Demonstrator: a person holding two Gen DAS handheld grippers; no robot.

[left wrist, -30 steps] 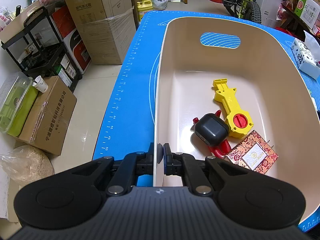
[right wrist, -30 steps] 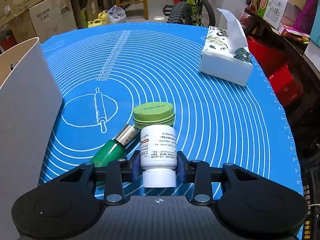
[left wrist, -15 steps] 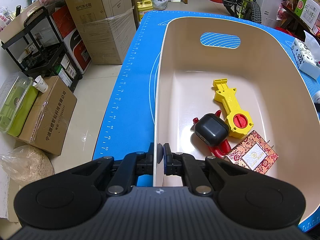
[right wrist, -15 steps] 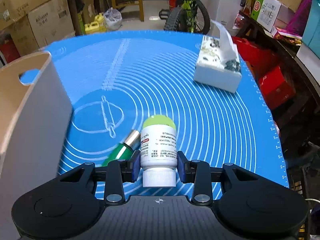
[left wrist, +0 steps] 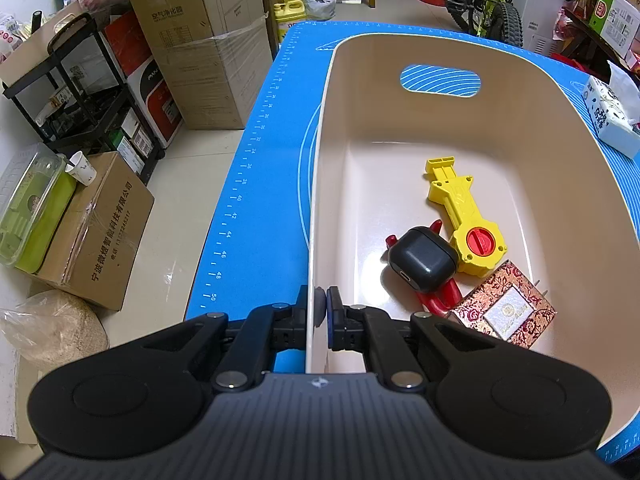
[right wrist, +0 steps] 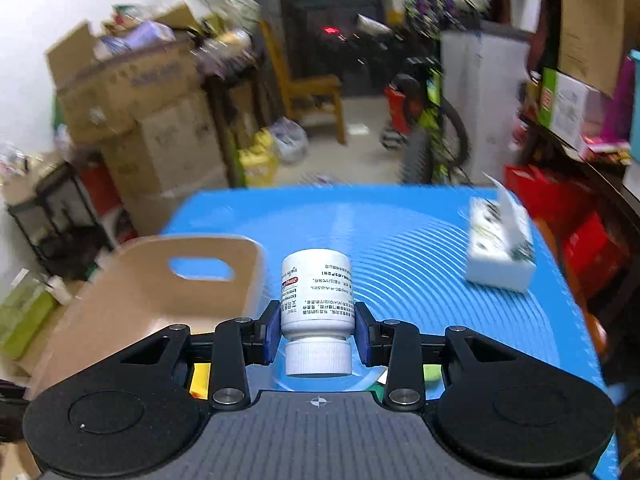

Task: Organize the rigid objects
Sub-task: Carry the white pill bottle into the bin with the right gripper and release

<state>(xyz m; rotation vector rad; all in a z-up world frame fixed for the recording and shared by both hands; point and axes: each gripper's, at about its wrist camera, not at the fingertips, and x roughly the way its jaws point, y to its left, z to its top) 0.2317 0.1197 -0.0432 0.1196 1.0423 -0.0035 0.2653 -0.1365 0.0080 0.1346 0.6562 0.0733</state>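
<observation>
My left gripper point(left wrist: 320, 314) is shut on the near left rim of the beige bin point(left wrist: 320, 184). Inside the bin lie a yellow toy tool point(left wrist: 460, 208) with a red knob, a black earbud case point(left wrist: 422, 260) over a red piece, and a patterned red box point(left wrist: 504, 312). My right gripper point(right wrist: 318, 330) is shut on a white pill bottle point(right wrist: 318, 292), cap toward the camera, raised above the blue mat point(right wrist: 400, 232). In the blurred right wrist view the beige bin point(right wrist: 160, 296) stands to the bottle's left.
A tissue box point(right wrist: 500, 252) stands on the mat at the right, the same tissue box point(left wrist: 612, 120) showing beyond the bin's right wall. Cardboard boxes point(left wrist: 212, 40), a black rack point(left wrist: 80, 92) and a bicycle point(left wrist: 488, 0) surround the table on the floor.
My right gripper has lifted the pill bottle off the mat and tilted upward, so the green tin and green bottle dropped out of sight. The left gripper and the bin have not moved.
</observation>
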